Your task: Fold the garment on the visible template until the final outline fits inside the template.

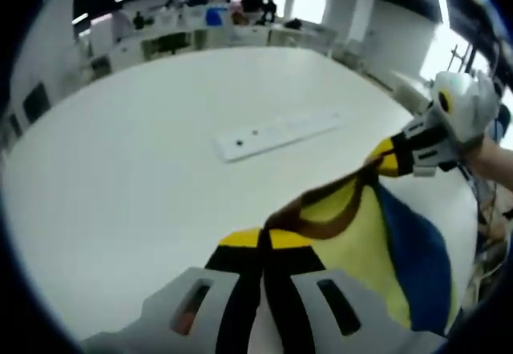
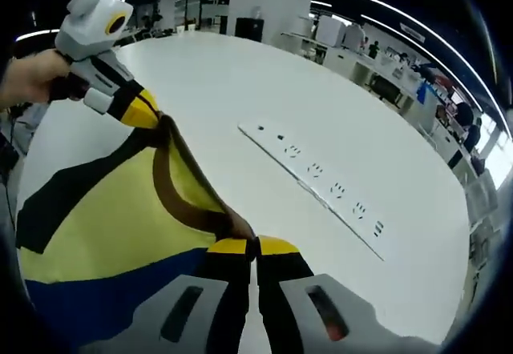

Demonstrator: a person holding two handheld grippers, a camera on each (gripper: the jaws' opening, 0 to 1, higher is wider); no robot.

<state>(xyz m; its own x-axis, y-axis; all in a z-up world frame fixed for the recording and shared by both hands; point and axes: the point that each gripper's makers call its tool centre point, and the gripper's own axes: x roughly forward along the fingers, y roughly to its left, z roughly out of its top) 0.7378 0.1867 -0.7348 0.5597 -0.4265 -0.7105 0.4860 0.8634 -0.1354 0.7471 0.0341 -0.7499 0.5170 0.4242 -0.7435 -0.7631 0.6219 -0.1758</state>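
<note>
The garment point(image 1: 353, 250) is yellow with a blue panel, black patches and a brown neck band. It hangs stretched between both grippers above the white table point(image 1: 120, 162). My left gripper point(image 1: 263, 239) is shut on the brown band at one end. In the left gripper view the right gripper point(image 1: 391, 158) pinches the band's other end, held by a hand. In the right gripper view my right gripper point(image 2: 255, 247) is shut on the garment point(image 2: 104, 218), and the left gripper point(image 2: 144, 110) grips it at the upper left. I see no template outline on the table point(image 2: 240, 82).
A long white power strip point(image 1: 276, 134) lies flat on the table beyond the garment, also seen as the power strip point(image 2: 321, 182) in the right gripper view. Desks and people stand far behind the table. The table's rounded edge curves around on all sides.
</note>
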